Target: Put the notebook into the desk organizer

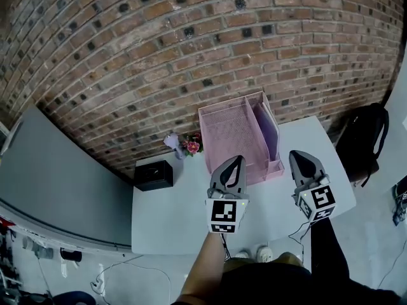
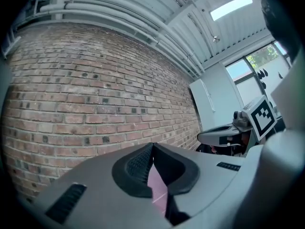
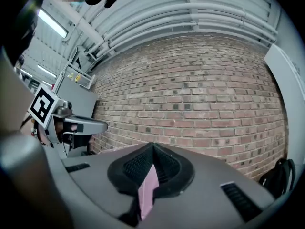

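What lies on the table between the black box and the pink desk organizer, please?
A small bunch of flowers stands between the black box and the desk organizer, as the head view shows.

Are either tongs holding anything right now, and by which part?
Nothing: the left tongs and right tongs are shut and empty; the pink glimpsed past them is the desk organizer.

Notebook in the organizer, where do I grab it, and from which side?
Grip the notebook by its top edge, from above. It stands on edge in the organizer's right slot, so the walls likely cover its faces and only the upper edge looks free. The right gripper is nearer; its jaws are shut, so open them first.
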{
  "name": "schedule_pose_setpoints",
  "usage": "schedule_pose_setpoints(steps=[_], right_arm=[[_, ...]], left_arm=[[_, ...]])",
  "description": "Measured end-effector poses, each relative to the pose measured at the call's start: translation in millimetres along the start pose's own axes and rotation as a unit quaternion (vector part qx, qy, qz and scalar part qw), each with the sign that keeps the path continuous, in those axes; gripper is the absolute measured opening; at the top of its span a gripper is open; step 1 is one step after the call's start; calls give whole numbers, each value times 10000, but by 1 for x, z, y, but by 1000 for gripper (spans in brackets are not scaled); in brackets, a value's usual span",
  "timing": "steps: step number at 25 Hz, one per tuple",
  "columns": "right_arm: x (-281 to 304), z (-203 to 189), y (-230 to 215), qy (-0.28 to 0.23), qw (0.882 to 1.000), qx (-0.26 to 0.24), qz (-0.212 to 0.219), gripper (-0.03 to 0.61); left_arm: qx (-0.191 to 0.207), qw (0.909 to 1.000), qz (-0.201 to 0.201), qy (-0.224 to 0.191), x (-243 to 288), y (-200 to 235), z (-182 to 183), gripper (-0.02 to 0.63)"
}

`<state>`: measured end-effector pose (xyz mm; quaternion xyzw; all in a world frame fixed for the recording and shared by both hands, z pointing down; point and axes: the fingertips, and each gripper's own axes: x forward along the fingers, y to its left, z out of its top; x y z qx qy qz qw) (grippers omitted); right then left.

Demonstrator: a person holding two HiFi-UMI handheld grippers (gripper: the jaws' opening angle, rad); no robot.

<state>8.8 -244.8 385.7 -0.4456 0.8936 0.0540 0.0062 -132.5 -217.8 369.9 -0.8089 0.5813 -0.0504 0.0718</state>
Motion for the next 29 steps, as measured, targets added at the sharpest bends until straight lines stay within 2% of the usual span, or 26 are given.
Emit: schedule_pose_setpoints(steps=[4,14,29], right_arm=[[-4,2,-6,-83,9999,-123,-64,20],[-8,0,-23,-89,9999,-34,-102,20],[-10,-7,-22,-36,9999,-15,-122,20]], left_arm=[[39,9999,114,-12,2,-2,2,15],[94,9999,137,-5,11,-14,4,15],[173,9998,-98,22,19,-23,1,15]])
